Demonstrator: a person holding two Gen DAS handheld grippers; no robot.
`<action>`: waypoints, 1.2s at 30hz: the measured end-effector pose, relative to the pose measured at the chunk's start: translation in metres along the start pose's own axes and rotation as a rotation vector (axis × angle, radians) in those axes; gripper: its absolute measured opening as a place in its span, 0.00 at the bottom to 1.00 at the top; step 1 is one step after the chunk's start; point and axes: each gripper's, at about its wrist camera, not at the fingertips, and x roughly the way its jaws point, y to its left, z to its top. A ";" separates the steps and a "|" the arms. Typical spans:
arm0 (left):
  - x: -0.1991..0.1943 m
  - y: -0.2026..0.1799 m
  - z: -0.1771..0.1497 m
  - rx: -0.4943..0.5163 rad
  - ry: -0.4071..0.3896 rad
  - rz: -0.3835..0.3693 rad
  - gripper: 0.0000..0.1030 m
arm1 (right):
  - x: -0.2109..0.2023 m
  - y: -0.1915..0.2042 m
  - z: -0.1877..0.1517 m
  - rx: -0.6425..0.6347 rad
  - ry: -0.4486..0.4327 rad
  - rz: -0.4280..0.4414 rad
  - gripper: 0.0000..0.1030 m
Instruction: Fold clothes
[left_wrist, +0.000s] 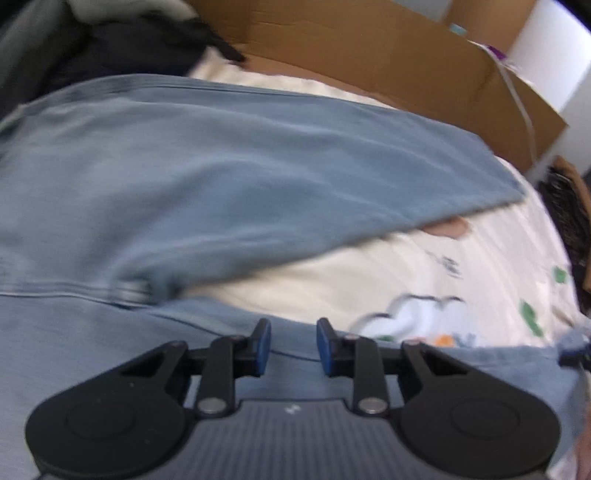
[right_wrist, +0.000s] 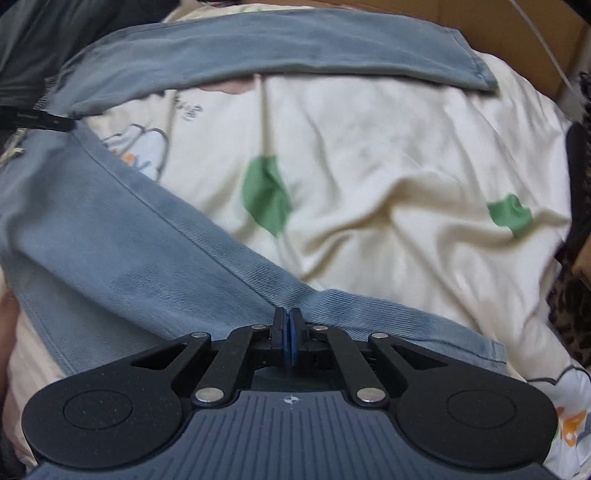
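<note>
A pair of light blue jeans (left_wrist: 184, 166) lies spread on a cream bedsheet (left_wrist: 369, 277) printed with cartoon figures and green patches. My left gripper (left_wrist: 293, 343) hovers low over the jeans near the crotch seam. Its blue pads (left_wrist: 263, 347) stand apart with only the lying cloth showing in the gap. In the right wrist view one leg (right_wrist: 110, 240) runs diagonally toward me and the other leg (right_wrist: 258, 44) stretches across the top. My right gripper (right_wrist: 290, 321) is shut on the near leg's edge, and the cloth puckers at its tips.
A cardboard box (left_wrist: 369, 48) stands along the far side of the bed. Dark clothes (left_wrist: 129, 44) are heaped at the upper left. A dark patterned fabric (right_wrist: 576, 295) lies at the right edge. The sheet (right_wrist: 369, 166) between the two legs is wrinkled.
</note>
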 end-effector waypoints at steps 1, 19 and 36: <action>0.001 0.007 0.002 -0.007 0.002 0.034 0.28 | 0.001 -0.001 -0.001 -0.002 0.003 -0.008 0.04; -0.004 0.064 0.002 -0.103 0.005 0.067 0.33 | -0.034 -0.008 0.031 -0.039 0.050 -0.020 0.09; -0.166 0.174 -0.049 -0.249 -0.111 0.198 0.51 | -0.199 -0.009 0.084 0.254 -0.216 -0.256 0.81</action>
